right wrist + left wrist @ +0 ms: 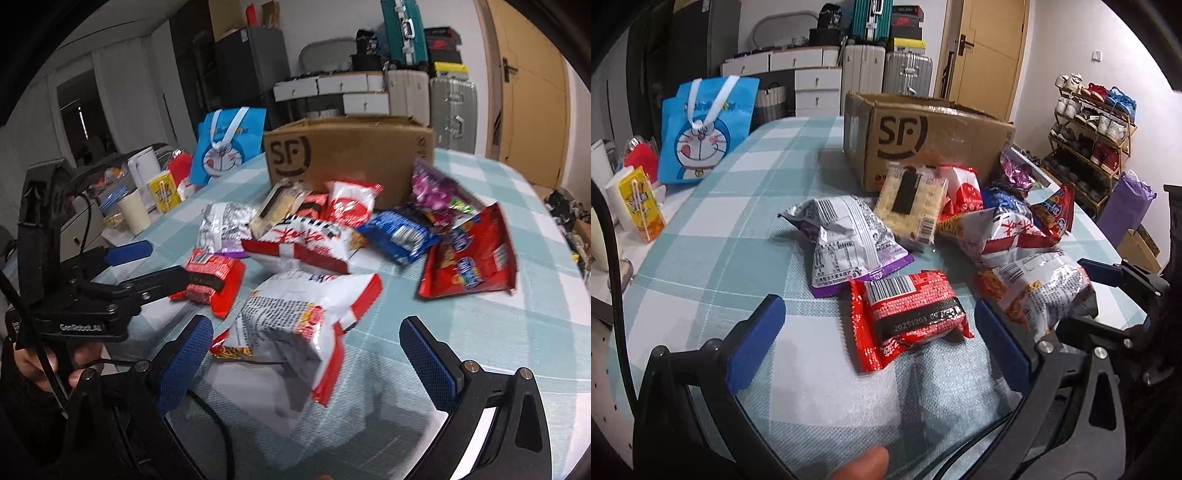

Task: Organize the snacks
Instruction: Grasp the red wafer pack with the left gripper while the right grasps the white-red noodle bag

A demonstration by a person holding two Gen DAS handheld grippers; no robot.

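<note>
I had both tools spread wide and empty over the snack pile on the checked teal-and-white cloth of the counter (713, 206). My left hand-held gripper (879, 343) stood with its jaws apart on either side of the small red foil packet with a barcode (908, 314), which lay flat on the cloth. My right hand-held gripper (306, 354) was likewise released, hovering over the puffy white-and-red crinkled bag (303, 314).

I judged these packets light, soft and slick; the air-filled bags would squash and slide, so I meant to pinch a sealed edge or the narrow waist, gently, since the contents might crumble.

The right wrist view showed the blue foil biscuit pack (400, 234) and large flat red chip bag (469, 254) plainly, where the left view only half showed them. Both showed the open brown cardboard box marked SF (923, 144) behind the pile.
</note>
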